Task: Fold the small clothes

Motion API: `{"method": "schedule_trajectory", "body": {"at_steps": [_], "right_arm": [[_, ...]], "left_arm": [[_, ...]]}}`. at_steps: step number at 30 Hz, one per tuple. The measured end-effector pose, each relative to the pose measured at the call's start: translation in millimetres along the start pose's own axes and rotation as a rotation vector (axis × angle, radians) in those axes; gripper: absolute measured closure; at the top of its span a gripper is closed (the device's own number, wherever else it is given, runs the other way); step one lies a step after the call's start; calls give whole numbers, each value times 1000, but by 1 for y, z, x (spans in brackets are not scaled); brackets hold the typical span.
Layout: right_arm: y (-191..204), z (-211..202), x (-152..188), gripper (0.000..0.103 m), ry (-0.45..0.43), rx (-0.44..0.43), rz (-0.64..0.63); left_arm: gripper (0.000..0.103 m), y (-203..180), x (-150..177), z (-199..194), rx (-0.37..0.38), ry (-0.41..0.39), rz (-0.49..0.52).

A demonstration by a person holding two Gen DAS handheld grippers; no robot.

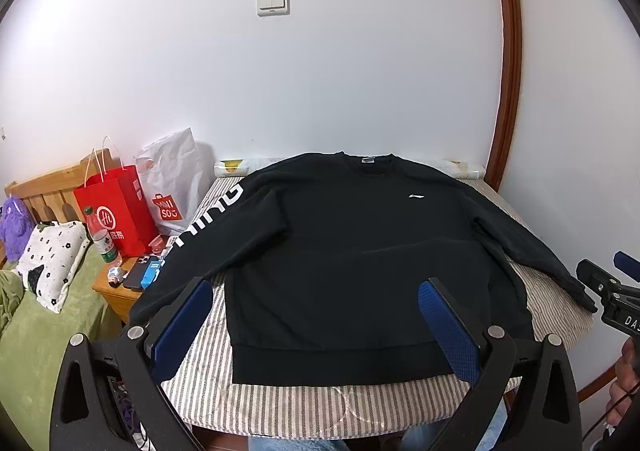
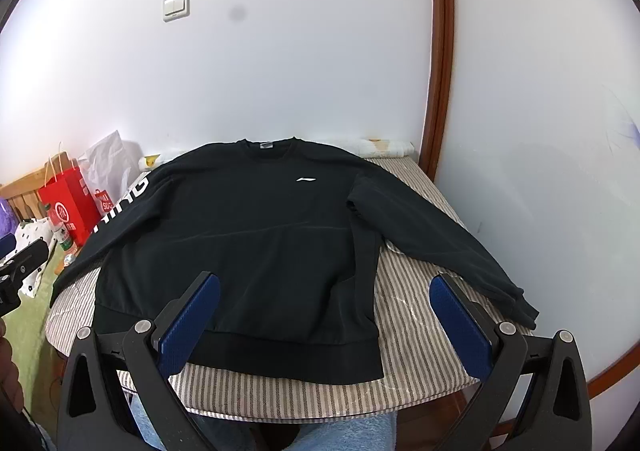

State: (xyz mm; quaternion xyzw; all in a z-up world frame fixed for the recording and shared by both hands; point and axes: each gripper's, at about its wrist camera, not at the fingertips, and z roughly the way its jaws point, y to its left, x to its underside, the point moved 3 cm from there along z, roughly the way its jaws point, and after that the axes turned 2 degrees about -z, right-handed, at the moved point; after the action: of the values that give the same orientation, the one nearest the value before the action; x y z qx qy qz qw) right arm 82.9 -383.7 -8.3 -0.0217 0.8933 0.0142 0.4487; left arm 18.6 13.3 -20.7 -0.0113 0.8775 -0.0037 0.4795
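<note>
just black sweatshirt (image 1: 344,251) flat, tongs (image 1: 316,315) agape

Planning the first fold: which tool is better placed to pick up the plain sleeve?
Right. The right tool hangs open with the plain sleeve's cuff just beyond its outer finger; the left tool sits over the hem's other side.

Around the black sweatshirt (image 1: 352,251) I have open air above and on my near side — nothing stands between my left gripper (image 1: 316,315), my right gripper (image 2: 324,315) and its hem. Beyond its collar the white wall (image 1: 320,91) blocks me. Left of it crowd a red bag (image 1: 116,207) and bottle (image 1: 102,237); right, the wooden door frame (image 2: 442,51).
</note>
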Motion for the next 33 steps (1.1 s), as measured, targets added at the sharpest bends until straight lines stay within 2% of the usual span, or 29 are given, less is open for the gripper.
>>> {"method": "schedule_trajectory", "body": {"at_steps": [33], "right_arm": [[1,-4,-2,0,-8,-5,-3]], "left_arm": [[0,1,4,-2,0,5,-1]]}}
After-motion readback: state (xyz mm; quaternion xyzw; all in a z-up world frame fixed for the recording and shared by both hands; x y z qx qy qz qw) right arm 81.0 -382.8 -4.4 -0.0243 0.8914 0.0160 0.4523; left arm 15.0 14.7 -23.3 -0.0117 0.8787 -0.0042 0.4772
